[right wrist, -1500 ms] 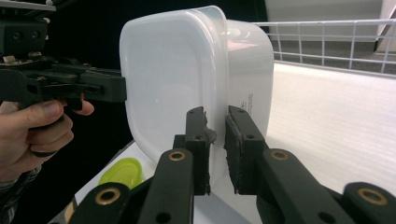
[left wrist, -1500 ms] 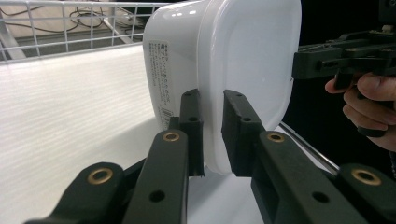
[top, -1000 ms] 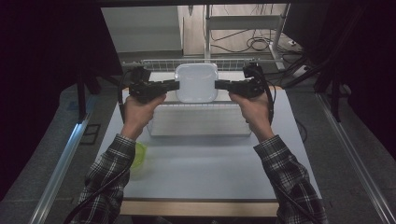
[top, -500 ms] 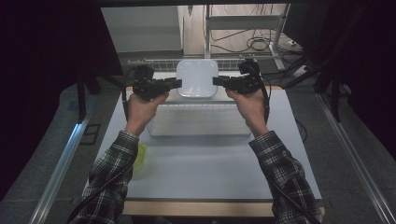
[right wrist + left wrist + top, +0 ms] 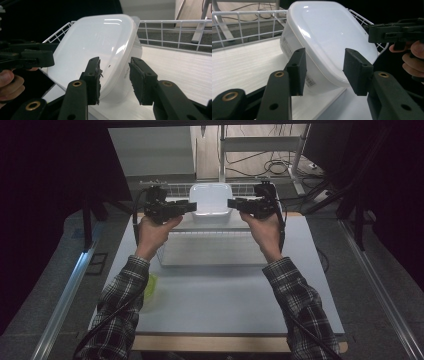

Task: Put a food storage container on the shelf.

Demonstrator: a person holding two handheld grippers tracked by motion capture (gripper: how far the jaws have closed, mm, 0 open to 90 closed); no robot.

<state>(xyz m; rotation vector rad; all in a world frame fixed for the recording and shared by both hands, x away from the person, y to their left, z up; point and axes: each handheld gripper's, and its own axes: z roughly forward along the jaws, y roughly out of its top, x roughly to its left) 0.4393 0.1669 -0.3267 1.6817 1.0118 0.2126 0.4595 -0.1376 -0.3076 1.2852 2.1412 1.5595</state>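
Observation:
A white lidded plastic container rests on the white ribbed floor of a wire basket at the table's far side. My left gripper is at its left edge and my right gripper at its right edge, both pointing inward. In the left gripper view the container lies just beyond my open left gripper, its near rim in line with the gap. In the right gripper view my right gripper is likewise open before the container's rim. Neither pair of pads presses on it.
The white wire basket spans the middle and back of the table, its rail behind the container. A yellow-green object lies by the left sleeve. Bare tabletop stretches toward the person. Dark floor and cables lie beyond.
Both hands and the container have shifted a little away from the person, toward the basket's far end. The grippers stay at the container's two sides.

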